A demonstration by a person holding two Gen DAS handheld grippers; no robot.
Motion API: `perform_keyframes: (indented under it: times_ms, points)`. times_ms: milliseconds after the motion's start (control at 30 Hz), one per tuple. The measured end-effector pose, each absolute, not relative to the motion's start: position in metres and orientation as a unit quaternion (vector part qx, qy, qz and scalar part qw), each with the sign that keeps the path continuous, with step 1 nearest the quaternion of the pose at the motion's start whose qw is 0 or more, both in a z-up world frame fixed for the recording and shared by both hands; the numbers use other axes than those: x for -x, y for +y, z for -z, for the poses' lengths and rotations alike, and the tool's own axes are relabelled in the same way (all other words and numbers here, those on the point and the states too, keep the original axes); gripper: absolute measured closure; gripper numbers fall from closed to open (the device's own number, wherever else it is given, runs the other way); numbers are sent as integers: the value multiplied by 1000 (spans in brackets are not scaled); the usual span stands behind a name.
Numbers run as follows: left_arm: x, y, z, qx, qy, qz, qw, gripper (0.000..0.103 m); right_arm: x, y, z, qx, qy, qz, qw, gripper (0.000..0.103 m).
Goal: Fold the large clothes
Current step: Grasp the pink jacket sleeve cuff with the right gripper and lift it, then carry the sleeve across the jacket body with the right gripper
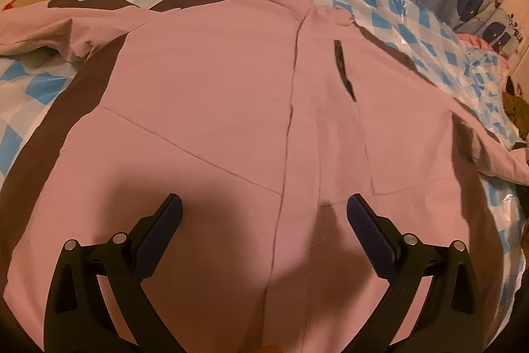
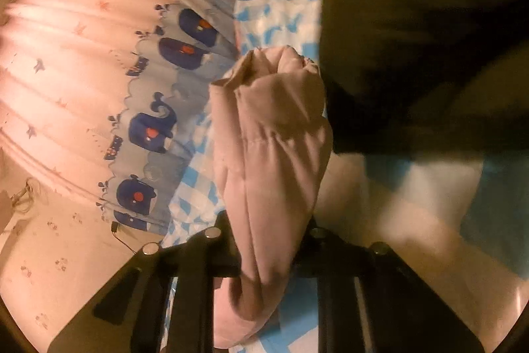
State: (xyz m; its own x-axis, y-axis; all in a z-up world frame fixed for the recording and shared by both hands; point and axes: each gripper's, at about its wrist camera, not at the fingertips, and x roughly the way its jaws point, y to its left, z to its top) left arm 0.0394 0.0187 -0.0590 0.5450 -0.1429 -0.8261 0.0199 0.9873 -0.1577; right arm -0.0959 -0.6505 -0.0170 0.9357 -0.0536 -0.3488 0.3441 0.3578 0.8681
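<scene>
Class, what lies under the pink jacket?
A blue-and-white checked cover, glossy like plastic, shows around the pink jacket on three sides. The part directly beneath the jacket is hidden.

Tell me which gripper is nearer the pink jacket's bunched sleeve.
Right. The right gripper is shut on the bunched sleeve; the left gripper hovers open over the pink jacket, holding nothing.

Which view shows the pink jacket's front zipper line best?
Left wrist view: the pink jacket lies spread on the checkered sheet, its front zipper line running collar to hem. The right wrist view shows only a bunched fold of the jacket clamped in the right gripper; no zipper line.
</scene>
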Motion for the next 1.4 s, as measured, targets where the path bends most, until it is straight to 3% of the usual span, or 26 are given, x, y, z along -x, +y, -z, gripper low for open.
perform_keyframes:
  times_ms: [133, 367, 600, 767, 967, 1200, 1267, 1333, 1400]
  points:
    - [-37, 25, 51, 81, 464, 50, 881, 7, 103, -643, -15, -540, 104, 114, 828, 84]
    - [-41, 61, 39, 149, 444, 29, 883, 7, 32, -563, -117, -470, 81, 28, 879, 84]
    - [-40, 104, 22, 199, 401, -19, 894, 7, -72, -395, -185, -385, 108, -92, 912, 84]
    - [-34, 131, 6, 224, 361, -53, 904, 7, -133, -265, -197, -333, 139, -169, 917, 84]
    - [-23, 166, 1, 273, 332, -76, 900, 7, -183, -121, -167, -296, 193, -237, 905, 84]
    - [-16, 200, 2, 326, 311, -96, 888, 7, -213, -9, -47, -260, 310, -250, 880, 81]
    - [-16, 203, 3, 331, 308, -99, 887, 7, -216, 7, -8, -248, 351, -237, 871, 74]
    - [-17, 203, 5, 329, 310, -98, 887, 7, -223, 14, 22, -247, 402, -229, 852, 56]
    - [-20, 200, 6, 322, 314, -96, 888, 7, -223, 15, 37, -244, 430, -222, 841, 54]
